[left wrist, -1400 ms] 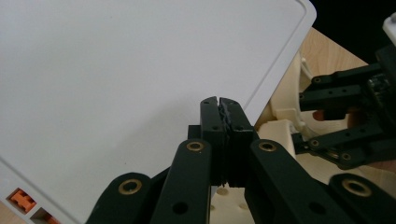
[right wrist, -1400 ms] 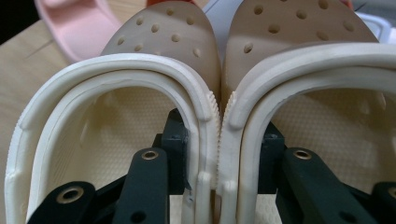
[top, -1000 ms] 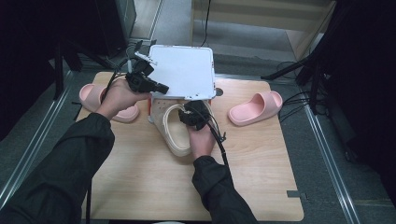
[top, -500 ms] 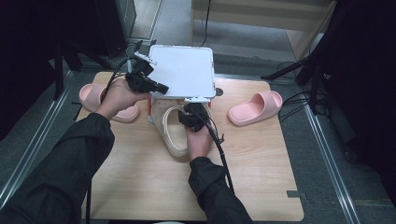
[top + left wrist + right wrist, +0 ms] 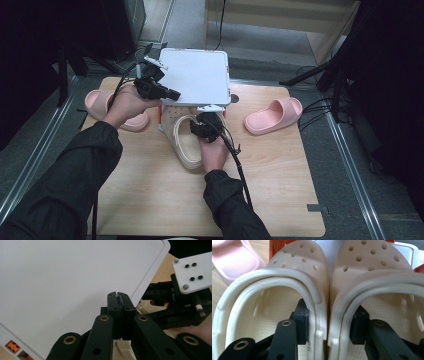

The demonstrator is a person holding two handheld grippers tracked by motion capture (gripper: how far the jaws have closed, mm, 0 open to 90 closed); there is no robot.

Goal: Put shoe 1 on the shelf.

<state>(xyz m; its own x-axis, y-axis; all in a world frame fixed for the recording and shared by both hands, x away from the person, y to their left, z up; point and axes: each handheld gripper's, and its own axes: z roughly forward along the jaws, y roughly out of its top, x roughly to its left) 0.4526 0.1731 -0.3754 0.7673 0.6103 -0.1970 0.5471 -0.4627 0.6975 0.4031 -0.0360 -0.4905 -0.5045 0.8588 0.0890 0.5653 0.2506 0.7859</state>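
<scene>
- The left claw (image 5: pixel 170 93) was clenched on the near edge of a white lid (image 5: pixel 197 75), which it held raised over the back half of the wooden bench (image 5: pixel 280 185).
- In the left gripper view the same claw (image 5: pixel 119 296) showed its jaws pressed together with the rim of the lid (image 5: pixel 75 285) between them.
- The right claw (image 5: pixel 202 127) sat lower, just in front of the lid, grasping a pair of cream clogs (image 5: pixel 187 142).
- In the right gripper view the right claw (image 5: pixel 329 325) had one jaw inside each shoe, pinching the two inner walls together, so that the left clog (image 5: pixel 274 290) and the right clog (image 5: pixel 374 277) stood side by side, touching, with their perforated toes pointing away from the camera.
- The toes of the clogs reached under the raised lid, where a white box with orange corner pieces (image 5: pixel 275 247) showed behind them; the heels lay on the bench towards the person.
- One pink slide (image 5: pixel 272 116) lay on the bench to the right of the clogs, well apart from them.
- A second pink slide (image 5: pixel 107 107) lay at the left, partly hidden by the person's left hand (image 5: pixel 125 102).
- Cables trailed from both claws back along the dark sleeves.
</scene>
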